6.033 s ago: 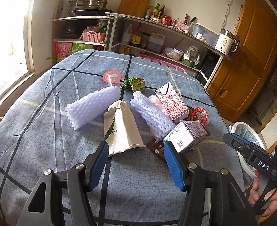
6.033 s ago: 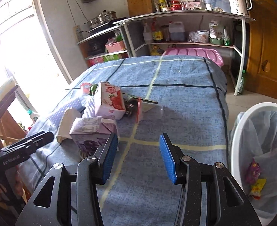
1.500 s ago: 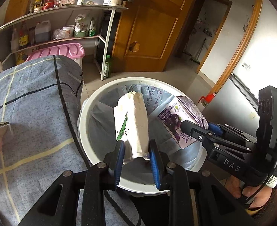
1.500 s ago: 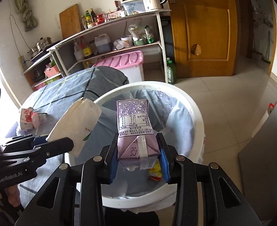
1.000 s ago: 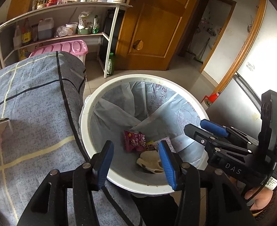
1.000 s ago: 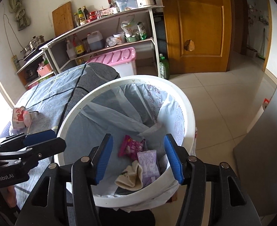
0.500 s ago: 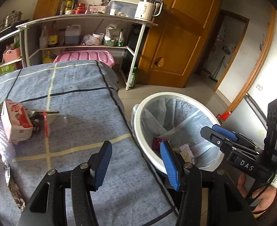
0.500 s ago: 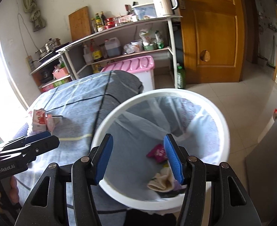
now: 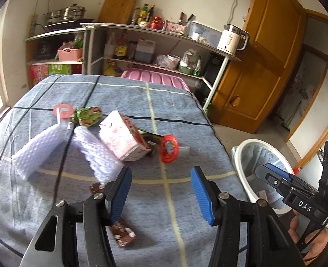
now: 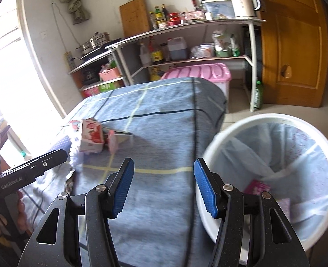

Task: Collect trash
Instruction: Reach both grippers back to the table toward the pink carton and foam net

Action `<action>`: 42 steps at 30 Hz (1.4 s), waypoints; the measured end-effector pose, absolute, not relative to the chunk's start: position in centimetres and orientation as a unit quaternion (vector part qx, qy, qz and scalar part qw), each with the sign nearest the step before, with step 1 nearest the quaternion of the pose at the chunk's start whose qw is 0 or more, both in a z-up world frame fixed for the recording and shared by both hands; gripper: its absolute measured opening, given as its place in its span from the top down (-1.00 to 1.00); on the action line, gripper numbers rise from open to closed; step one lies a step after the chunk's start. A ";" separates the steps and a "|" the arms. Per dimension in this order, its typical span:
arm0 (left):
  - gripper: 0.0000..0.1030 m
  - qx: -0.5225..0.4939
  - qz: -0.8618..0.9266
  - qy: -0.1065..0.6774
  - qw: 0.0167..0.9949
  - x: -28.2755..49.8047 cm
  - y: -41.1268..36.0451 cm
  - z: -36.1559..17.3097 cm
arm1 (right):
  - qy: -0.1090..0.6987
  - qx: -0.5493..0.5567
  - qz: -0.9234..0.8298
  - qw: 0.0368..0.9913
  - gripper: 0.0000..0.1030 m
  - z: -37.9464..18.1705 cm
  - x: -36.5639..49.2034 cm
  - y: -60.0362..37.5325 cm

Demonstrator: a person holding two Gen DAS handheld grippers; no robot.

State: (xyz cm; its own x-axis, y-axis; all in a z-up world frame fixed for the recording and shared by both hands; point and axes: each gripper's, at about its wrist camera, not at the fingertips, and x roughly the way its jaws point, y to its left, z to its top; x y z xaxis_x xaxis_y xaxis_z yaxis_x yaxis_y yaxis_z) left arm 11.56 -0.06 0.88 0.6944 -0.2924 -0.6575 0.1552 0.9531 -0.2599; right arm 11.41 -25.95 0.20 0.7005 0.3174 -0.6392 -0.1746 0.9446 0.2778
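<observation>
Trash lies on the blue checked table cover (image 9: 175,102): a pink and white carton (image 9: 121,139), two white foam nets (image 9: 39,146), a red-lidded cup (image 9: 169,149), a green wrapper (image 9: 88,115), a pink lid (image 9: 61,110) and a brown wrapper (image 9: 121,233). My left gripper (image 9: 161,193) hovers open over the cover's near part with nothing between its blue pads. My right gripper (image 10: 164,188) is open and empty too, above the table edge beside the white lined bin (image 10: 273,173). The carton (image 10: 90,136) shows at the left in the right wrist view. The bin holds dropped trash (image 10: 256,187).
Metal shelves (image 9: 155,42) with bottles, a kettle (image 9: 230,39) and pots stand behind the table. A pink storage box (image 10: 197,72) sits under them. A wooden door (image 10: 295,40) is at the right. The bin (image 9: 257,160) stands on tiled floor beside the table.
Both grippers let go of their items into the bin, then swung left from above the bin toward the table. The carton and foam nets have come into the left wrist view.
</observation>
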 end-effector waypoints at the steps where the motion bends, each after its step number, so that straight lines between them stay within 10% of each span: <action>1: -0.07 -0.096 -0.113 0.370 0.917 11.6 0.9 0.9 | 0.364 0.097 0.140 0.916 -0.11 0.2 11.7 -25.2; 42: -0.22 -0.091 -0.013 0.404 0.910 18.6 16.4 -4.2 | 0.390 -0.033 0.180 0.902 -0.11 -3.3 20.1 -9.0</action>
State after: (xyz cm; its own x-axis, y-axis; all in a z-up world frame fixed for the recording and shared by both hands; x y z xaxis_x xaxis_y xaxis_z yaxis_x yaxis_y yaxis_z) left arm 18.59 16.36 -4.18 0.6736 -0.0976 -0.7326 -0.0502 0.9829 -0.1770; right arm 20.13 -9.01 -3.35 0.6310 0.2987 -0.7160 -0.3501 0.9332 0.0808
